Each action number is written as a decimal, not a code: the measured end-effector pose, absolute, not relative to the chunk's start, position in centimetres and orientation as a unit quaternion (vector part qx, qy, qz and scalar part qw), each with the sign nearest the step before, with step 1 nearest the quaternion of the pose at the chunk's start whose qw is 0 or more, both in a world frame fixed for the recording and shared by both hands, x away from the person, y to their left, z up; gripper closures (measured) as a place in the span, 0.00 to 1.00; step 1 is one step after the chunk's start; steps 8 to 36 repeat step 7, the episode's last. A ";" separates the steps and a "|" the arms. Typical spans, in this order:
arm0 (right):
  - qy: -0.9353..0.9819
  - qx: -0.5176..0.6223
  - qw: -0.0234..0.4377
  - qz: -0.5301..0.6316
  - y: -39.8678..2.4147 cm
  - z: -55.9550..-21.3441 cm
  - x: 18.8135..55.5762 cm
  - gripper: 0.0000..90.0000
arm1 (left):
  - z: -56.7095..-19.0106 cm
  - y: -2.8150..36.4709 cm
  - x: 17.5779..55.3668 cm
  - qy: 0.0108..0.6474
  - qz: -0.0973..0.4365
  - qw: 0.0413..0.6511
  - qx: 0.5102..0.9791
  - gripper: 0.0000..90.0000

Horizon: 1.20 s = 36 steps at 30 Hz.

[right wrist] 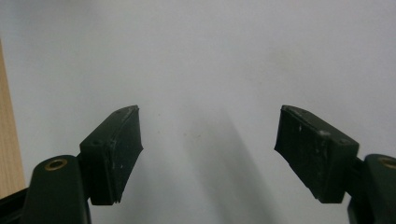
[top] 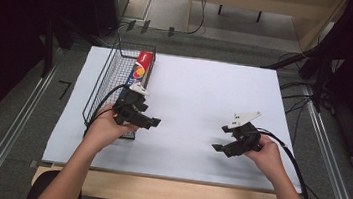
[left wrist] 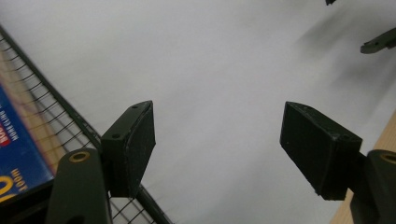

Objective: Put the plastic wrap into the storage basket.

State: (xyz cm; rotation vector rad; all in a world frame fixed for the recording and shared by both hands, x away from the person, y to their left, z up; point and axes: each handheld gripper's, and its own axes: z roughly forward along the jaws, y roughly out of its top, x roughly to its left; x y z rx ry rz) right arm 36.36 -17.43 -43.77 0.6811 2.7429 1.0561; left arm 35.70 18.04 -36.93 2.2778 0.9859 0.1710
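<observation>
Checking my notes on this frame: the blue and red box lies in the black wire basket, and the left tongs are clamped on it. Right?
Not quite. The blue and red box does lie in the black wire basket, but the left tongs are open and hold nothing, as the left gripper view shows.

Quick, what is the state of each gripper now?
Left gripper: open, holding nothing, beside the wire basket.
Right gripper: open, holding nothing.

White sheet (top: pixel 194 106) over wooden table (top: pixel 154 190); dark cables (top: pixel 296 88) beyond

Box (top: pixel 140 67) in basket (top: pixel 102 78), left on table (top: pixel 206 83).
</observation>
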 end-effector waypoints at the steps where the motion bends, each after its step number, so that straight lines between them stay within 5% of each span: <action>1: 0.908 0.224 0.062 0.349 -17.4 -43.8 36.4 0.26 | -37.1 17.9 35.7 0.371 0.059 0.325 0.868 0.30; 7: 0.908 0.224 0.060 0.348 -17.4 -43.9 36.4 0.26 | -37.4 16.7 35.6 0.372 0.038 0.334 0.865 0.23; 36: 0.908 0.224 0.060 0.348 -17.4 -43.9 36.4 0.26 | -37.4 16.7 35.6 0.372 0.038 0.334 0.865 0.23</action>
